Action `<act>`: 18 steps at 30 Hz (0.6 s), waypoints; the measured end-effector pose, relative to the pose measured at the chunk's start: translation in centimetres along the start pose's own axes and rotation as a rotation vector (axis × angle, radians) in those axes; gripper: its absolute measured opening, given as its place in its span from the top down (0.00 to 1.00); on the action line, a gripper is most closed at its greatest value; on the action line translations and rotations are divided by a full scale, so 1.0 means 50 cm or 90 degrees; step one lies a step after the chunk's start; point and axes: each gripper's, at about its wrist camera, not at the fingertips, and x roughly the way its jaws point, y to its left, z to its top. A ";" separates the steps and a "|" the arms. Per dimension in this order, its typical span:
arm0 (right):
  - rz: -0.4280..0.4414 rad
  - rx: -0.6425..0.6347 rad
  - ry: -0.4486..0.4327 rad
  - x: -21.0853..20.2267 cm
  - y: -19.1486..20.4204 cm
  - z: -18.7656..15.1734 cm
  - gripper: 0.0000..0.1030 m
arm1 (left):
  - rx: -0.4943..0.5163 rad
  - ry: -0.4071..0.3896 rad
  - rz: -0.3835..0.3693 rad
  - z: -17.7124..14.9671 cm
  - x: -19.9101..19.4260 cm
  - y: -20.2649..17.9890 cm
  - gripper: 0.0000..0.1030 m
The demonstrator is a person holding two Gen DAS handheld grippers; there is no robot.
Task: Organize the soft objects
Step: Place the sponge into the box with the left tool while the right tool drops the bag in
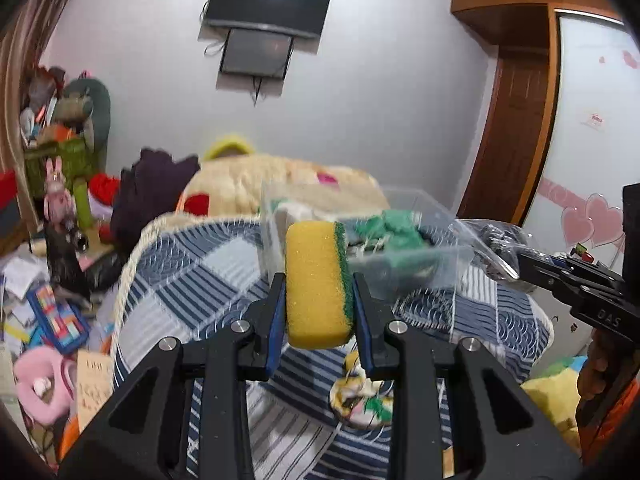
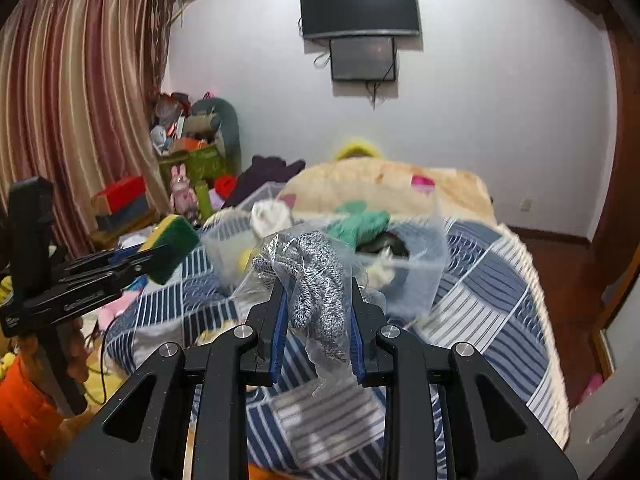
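Bedroom clutter fills the background: a striped curtain on the left, a dark wall screen with a smaller panel beneath it, and a heap of toys and boxes in the far corner. Nearer the cameras lies a bed under a blue-and-white patchwork quilt, with a cream blanket bunched at its far end.

On the quilt stands a clear plastic bin — green cloth and a pale soft item show inside it, blurred.

The left gripper is clenched on a yellow sponge with a green scouring face, its blue pads pressing both long sides; the sponge stands upright above the quilt, in front of the bin. Below it on the quilt lies a small patterned fabric piece.

The right gripper is clamped on a clear plastic bag holding a grey-and-white knitted item — the bag is lifted clear of the quilt, just in front of the bin, with its loose end hanging down between the fingers.

Each gripper appears in the other's view, off to the side, with a hand and an orange sleeve behind it.
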 end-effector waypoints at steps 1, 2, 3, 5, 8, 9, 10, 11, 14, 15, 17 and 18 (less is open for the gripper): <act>-0.001 0.000 -0.006 -0.002 -0.001 0.006 0.77 | 0.004 -0.009 0.000 0.008 -0.003 -0.004 0.71; -0.003 0.000 -0.012 -0.004 -0.003 0.014 0.77 | 0.008 -0.016 0.000 0.017 -0.003 -0.004 0.71; -0.008 0.000 -0.019 -0.005 -0.005 0.021 0.77 | 0.011 -0.021 -0.002 0.024 -0.003 -0.006 0.71; -0.016 0.001 -0.028 -0.003 -0.011 0.031 0.77 | 0.015 -0.030 -0.006 0.041 0.000 -0.010 0.71; -0.024 0.005 -0.038 0.003 -0.018 0.049 0.77 | 0.026 -0.040 -0.007 0.059 0.011 -0.016 0.71; -0.029 0.005 -0.042 0.006 -0.020 0.054 0.77 | 0.030 -0.042 -0.005 0.061 0.013 -0.018 0.71; -0.031 0.005 -0.044 0.008 -0.023 0.059 0.77 | 0.034 -0.043 -0.002 0.064 0.020 -0.019 0.71; -0.034 0.006 -0.047 0.013 -0.024 0.064 0.77 | 0.038 -0.040 -0.003 0.068 0.029 -0.020 0.70; -0.041 0.013 -0.050 0.031 -0.030 0.078 0.77 | 0.041 -0.030 0.000 0.072 0.053 -0.019 0.71; -0.042 0.015 -0.050 0.035 -0.030 0.080 0.77 | 0.041 -0.025 -0.002 0.072 0.062 -0.019 0.71; -0.047 0.015 -0.051 0.047 -0.030 0.088 0.77 | 0.043 -0.014 -0.004 0.072 0.080 -0.019 0.70; -0.049 0.015 -0.051 0.052 -0.030 0.090 0.77 | 0.044 -0.010 -0.006 0.072 0.087 -0.020 0.70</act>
